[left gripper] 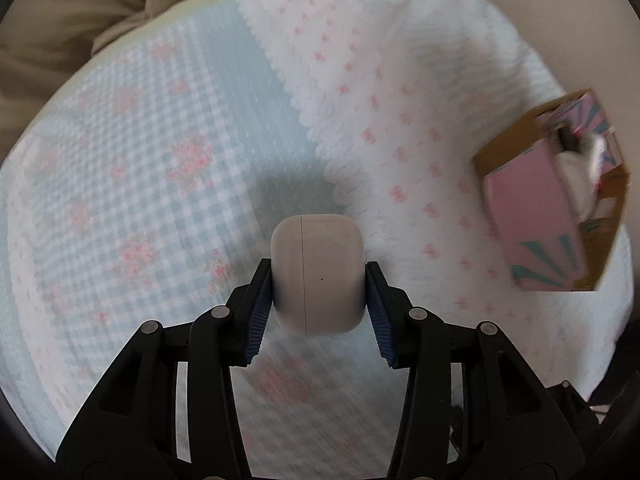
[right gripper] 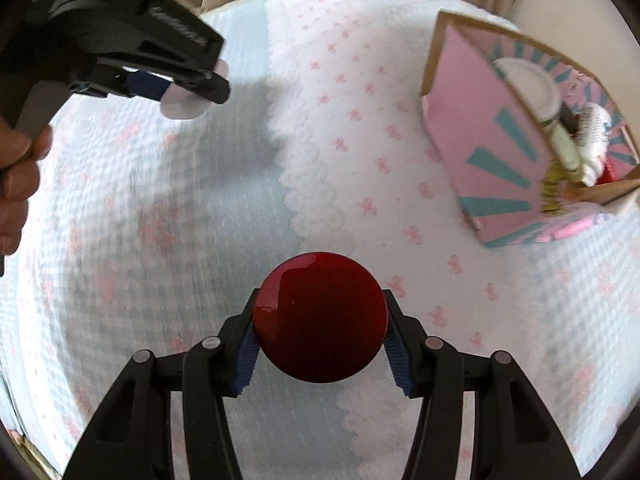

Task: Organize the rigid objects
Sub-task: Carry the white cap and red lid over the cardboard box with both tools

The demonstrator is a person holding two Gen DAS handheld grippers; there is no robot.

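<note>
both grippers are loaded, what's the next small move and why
Probably carry the right hand-held gripper, shut on the red round object, toward the open pink box. The box sits ahead to its right and already holds items, while the left hand-held gripper, holding the white case, is farther off.

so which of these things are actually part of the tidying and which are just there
Part of the job:
- white rounded plastic earbud case, clamped in the left gripper
- glossy dark red round object, clamped in the right gripper
- pink and teal cardboard box, already holding items

Just there:
- blue and white patterned bedspread
</note>
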